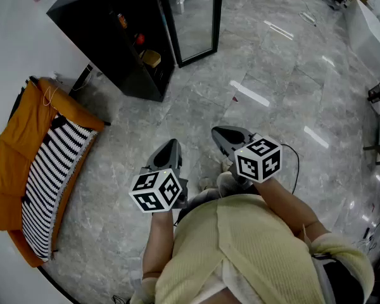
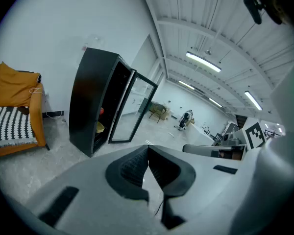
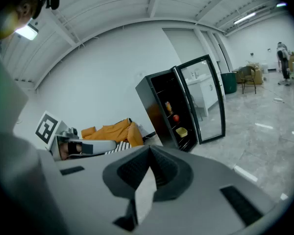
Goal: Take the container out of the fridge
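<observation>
The black fridge stands at the far left with its glass door swung open. On its shelves I see a yellow container, a red item above it and a bottle higher up. The yellow container also shows low in the fridge in the left gripper view, and the same container appears in the right gripper view. My left gripper and right gripper hover over the floor, well short of the fridge. Both are shut, with nothing between their jaws.
An orange armchair with a black-and-white striped cushion stands left of the fridge against the white wall. Grey marble floor stretches ahead. A white counter and distant furniture lie to the right.
</observation>
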The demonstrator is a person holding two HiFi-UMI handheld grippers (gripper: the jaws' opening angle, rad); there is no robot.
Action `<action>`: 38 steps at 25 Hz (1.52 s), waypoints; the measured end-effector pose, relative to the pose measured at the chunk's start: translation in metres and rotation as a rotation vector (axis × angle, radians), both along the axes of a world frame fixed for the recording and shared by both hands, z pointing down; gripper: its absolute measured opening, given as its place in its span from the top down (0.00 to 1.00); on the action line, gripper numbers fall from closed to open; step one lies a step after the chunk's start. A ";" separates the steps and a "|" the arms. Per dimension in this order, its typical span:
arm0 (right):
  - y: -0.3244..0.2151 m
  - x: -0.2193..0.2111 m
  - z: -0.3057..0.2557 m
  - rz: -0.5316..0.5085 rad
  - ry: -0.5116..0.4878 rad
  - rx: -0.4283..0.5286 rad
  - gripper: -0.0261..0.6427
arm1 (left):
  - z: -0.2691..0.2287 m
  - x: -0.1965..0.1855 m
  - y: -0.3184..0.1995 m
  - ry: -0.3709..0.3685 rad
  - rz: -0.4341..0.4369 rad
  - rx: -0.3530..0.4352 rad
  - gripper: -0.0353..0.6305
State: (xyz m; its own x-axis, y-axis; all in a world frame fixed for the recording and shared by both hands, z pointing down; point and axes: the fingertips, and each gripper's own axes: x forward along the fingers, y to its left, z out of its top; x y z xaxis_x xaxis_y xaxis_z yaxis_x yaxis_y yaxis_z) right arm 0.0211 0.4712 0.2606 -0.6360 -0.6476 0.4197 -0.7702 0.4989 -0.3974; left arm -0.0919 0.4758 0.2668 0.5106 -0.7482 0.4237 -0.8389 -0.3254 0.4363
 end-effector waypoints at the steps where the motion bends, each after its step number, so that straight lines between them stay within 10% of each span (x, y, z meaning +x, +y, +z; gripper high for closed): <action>1: 0.001 -0.001 0.000 -0.003 0.001 0.002 0.92 | 0.000 -0.001 0.001 0.001 -0.001 0.002 0.91; 17: 0.006 0.013 0.007 0.041 -0.046 -0.038 0.92 | 0.017 0.021 -0.001 -0.009 0.032 -0.026 0.91; 38: -0.115 0.046 0.002 -0.096 -0.006 -0.012 0.92 | 0.014 0.066 -0.112 -0.044 -0.045 -0.019 0.91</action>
State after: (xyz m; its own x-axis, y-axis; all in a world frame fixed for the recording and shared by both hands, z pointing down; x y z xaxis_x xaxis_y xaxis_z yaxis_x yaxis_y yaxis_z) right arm 0.0676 0.3564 0.2627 -0.6973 -0.5784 0.4233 -0.7168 0.5653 -0.4083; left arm -0.0260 0.3637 0.2806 0.4572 -0.7615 0.4594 -0.8711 -0.2793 0.4040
